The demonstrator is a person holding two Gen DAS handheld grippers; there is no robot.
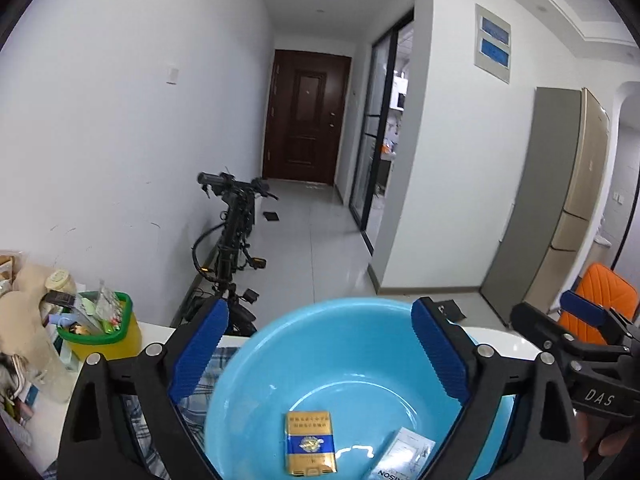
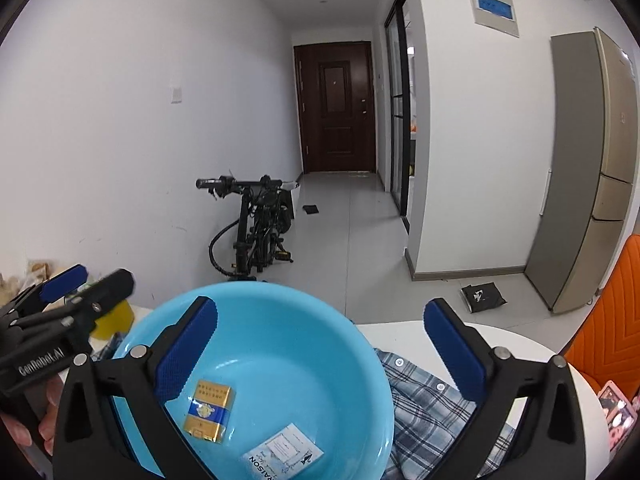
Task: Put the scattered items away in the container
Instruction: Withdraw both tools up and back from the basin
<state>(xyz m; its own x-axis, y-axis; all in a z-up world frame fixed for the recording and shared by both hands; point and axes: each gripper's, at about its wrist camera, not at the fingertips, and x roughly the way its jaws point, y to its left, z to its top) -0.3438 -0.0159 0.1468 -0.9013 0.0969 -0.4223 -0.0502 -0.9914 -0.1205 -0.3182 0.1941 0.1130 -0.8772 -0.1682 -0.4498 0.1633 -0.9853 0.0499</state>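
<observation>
From the left wrist: left hand-held gripper [image 1: 320, 350] spread wide, nothing between its blue pads, raised over the light blue basin [image 1: 340, 360] just ahead and below. Inside the basin, a gold-and-blue pack [image 1: 310, 446] lying flat under the gap, with a white sachet [image 1: 404, 454] just beside it toward the right finger. Plaid shirt [image 1: 204, 380] on the white worktop [image 1: 154, 334] under the left finger; green-rimmed yellow bin [image 1: 102, 326] well off to the left. From the right wrist: right hand-held gripper [image 2: 320, 350] equally wide and empty, basin [image 2: 280, 340] mostly under its left finger, pack [image 2: 208, 412] and sachet [image 2: 284, 456] within, shirt [image 2: 432, 408] below the right finger.
</observation>
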